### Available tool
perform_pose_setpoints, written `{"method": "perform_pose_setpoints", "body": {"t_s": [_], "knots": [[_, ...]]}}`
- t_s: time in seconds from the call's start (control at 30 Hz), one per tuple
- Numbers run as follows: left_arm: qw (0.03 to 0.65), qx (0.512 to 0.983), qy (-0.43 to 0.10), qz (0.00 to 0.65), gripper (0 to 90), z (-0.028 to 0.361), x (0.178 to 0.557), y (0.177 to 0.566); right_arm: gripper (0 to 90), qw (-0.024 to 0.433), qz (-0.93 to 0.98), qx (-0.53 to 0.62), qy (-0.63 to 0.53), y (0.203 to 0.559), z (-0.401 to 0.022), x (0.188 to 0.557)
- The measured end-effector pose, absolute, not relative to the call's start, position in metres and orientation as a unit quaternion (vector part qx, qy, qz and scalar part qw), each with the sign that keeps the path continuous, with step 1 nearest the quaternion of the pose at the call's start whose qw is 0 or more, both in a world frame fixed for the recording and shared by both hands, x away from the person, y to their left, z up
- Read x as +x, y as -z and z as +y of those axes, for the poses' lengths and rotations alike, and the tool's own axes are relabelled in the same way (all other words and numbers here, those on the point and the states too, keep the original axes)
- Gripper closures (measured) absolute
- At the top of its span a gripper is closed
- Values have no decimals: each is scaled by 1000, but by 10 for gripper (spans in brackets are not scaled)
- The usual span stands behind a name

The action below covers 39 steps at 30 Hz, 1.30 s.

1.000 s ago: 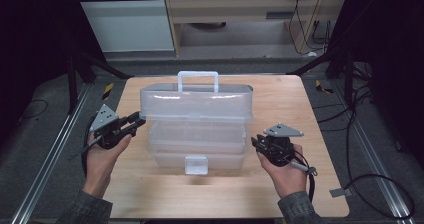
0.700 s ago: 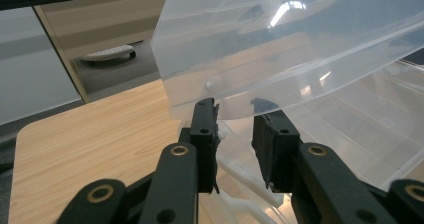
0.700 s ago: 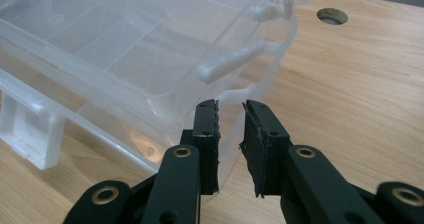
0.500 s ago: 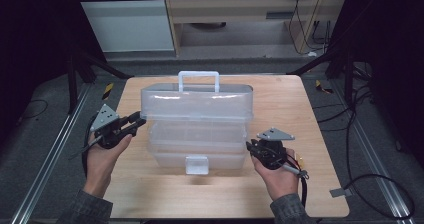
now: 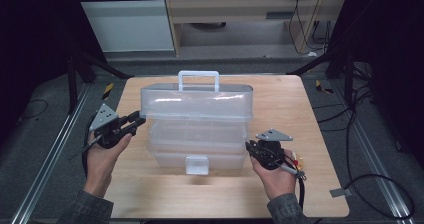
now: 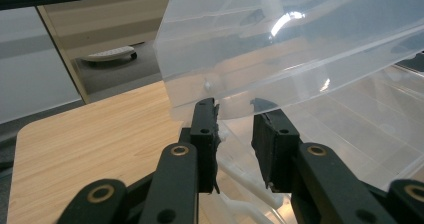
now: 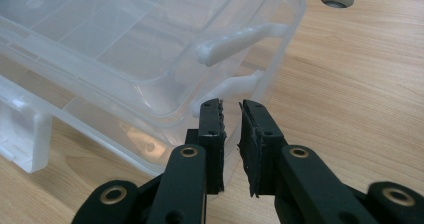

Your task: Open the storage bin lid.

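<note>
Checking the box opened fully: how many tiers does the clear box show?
3. Top tier with the handle; middle tier below it; bottom tier on the table, with the front latch. Any further tray inside may be hidden.

1. Setting: a lab or recording workstation, not a home.
2. Wooden desk with a round cable hole, standing alone on grey floor.
3. Black metal frame struts around the desk.
4. Loose black cables trailing over the floor.
5. Yellow-black hazard tape on the floor.
6. Pale cabinets behind.
</note>
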<state>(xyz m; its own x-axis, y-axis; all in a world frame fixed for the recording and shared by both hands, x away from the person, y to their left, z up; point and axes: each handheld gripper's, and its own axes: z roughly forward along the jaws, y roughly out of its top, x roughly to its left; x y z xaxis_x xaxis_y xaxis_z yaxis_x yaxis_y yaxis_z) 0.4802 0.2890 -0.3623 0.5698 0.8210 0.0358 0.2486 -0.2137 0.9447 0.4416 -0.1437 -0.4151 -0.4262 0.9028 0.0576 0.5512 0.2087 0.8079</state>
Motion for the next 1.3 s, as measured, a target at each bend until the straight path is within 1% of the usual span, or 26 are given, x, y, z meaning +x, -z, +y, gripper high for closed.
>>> {"method": "perform_pose_setpoints", "body": {"t_s": [0.37,0.57,0.7,0.77,0.97,1.3], "knots": [[506,724,-283,374,704,287,485,359,796,224,753,481,-390,414,-143,442],[506,724,-287,372,692,285,497,351,796,221,754,479,-393,415,-145,442],[512,725,-292,357,683,282,506,348,795,220,755,476,-393,415,-145,442],[510,723,-293,364,683,281,509,346,795,221,756,474,-393,414,-145,442],[500,721,-307,370,695,278,520,336,796,223,760,469,-390,414,-145,442],[493,722,-312,372,714,275,529,328,796,223,762,472,-384,413,-144,442]]}}
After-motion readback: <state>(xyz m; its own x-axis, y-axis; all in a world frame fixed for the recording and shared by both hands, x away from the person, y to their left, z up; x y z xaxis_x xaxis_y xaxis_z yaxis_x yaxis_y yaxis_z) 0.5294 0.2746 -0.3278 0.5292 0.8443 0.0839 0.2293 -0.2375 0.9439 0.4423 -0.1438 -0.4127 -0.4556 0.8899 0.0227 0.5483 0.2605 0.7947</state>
